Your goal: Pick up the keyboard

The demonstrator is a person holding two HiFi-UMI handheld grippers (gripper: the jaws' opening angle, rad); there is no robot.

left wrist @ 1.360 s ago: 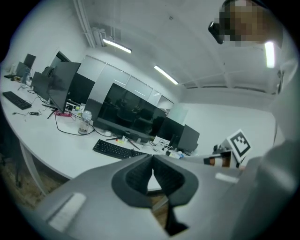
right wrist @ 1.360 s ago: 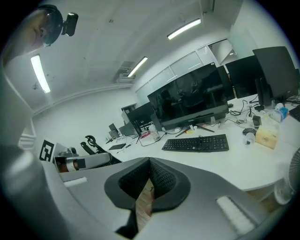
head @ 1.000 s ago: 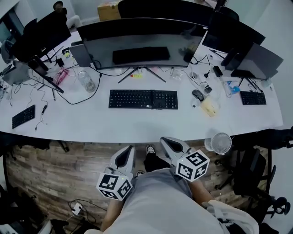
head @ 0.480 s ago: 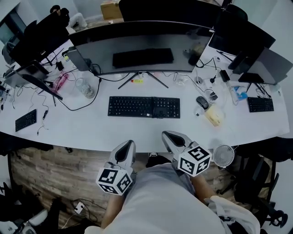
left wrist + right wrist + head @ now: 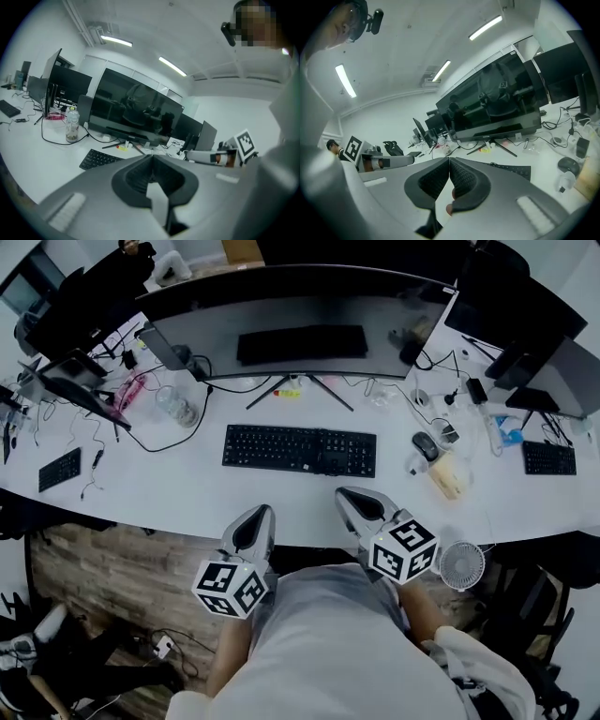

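A: Where's the keyboard?
B: Black keyboard, flat at the desk's middle, in front of the monitor. My left gripper and right gripper sit over the near edge, jaws closed, empty.
A: Handling?
B: Probably a light, stiff, long plastic slab; I'd grip both short ends.

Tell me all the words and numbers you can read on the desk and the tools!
None of the text in these pictures can be read.
On the keyboard: the key letters are too small to read.
On the marker cube: only black and white square patterns, no words.
On the monitor: the screen is dark and shows no readable brand.
On the bottle: any label is too blurred to read.
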